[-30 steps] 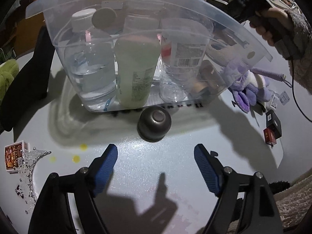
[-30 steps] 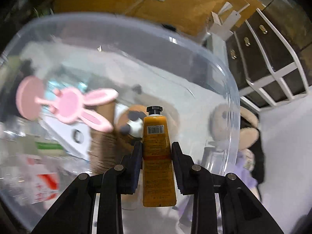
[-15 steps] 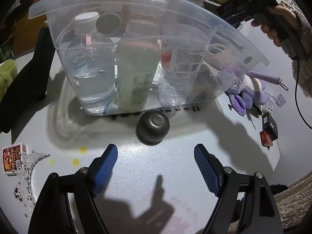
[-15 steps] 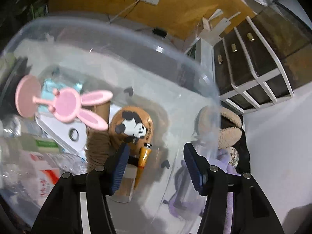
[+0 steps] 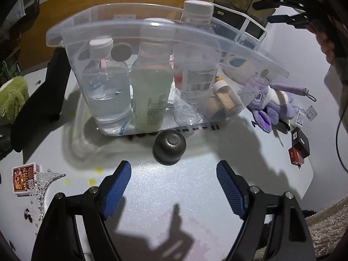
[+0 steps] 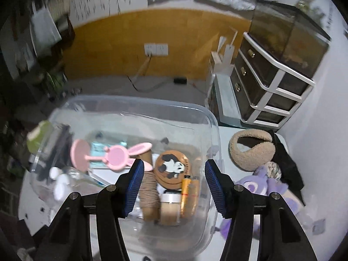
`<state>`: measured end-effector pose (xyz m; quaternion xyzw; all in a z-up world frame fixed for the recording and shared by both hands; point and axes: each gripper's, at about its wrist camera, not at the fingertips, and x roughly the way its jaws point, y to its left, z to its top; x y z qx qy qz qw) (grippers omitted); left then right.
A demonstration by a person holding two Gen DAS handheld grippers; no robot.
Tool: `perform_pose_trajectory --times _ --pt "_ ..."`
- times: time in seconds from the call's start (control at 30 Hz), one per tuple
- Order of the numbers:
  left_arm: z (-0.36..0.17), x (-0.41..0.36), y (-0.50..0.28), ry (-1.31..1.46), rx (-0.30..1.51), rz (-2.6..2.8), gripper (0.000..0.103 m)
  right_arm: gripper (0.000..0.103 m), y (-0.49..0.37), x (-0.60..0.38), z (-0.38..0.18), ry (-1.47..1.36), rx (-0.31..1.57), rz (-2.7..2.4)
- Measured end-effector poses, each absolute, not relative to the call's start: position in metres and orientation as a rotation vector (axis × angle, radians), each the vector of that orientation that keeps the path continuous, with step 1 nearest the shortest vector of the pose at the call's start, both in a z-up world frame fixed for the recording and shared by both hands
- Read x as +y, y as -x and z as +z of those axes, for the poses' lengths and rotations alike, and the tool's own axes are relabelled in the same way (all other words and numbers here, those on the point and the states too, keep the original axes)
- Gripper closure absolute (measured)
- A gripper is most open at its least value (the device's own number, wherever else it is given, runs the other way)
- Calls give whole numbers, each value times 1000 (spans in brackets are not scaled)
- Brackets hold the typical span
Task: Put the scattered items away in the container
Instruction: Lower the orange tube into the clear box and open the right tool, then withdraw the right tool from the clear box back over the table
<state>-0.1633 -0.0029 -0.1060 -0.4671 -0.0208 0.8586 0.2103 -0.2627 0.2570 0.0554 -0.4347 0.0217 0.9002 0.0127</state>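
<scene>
Step in hand: right gripper (image 6: 174, 184) hangs above the clear container (image 6: 214, 130) at frame centre, jaws opening, nothing between them. Lift clear before reaching for the purple plush (image 6: 261, 184) (lower right, outside).

Contents: orange tube (image 6: 185, 192) lying inside, pink rabbit mirror (image 6: 117, 154), bottles.

Left gripper (image 5: 174, 187): wide, empty, near the metal bowl (image 5: 169, 146).

No legible text on any item

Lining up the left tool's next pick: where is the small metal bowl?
Left wrist view: the metal bowl sits upside down on the table, just in front of the clear container, centre frame.
</scene>
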Motion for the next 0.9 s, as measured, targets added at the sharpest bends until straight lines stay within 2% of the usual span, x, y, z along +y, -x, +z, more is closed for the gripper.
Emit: perform_pose_trajectory --times 0.03,0.07,0.1,0.17,0.33,0.4,0.43,0.7,0.9 --pt "-105 -2 162 1296 -53 2393 22 37 255 258 56 1335 101 2826" --pt "-103 -1 160 1295 -48 2400 21 27 247 258 55 1315 124 2840" --pt "-102 0 158 1293 -45 2408 16 25 238 257 54 1285 137 2853" --pt "-98 0 155 1283 -42 2427 13 25 221 254 51 1232 145 2873" --pt "-93 3 147 1280 -21 2451 13 22 185 244 36 1147 121 2909" --pt "-92 4 145 1281 -14 2463 13 3 175 241 27 1153 135 2917" --pt "-92 4 143 1281 -11 2469 13 1 170 239 22 1160 144 2922" --pt "-91 5 134 1288 11 2511 13 0 140 232 -16 1174 188 2920" --pt "-93 0 126 1302 -32 2539 13 0 120 229 -43 1118 128 2906"
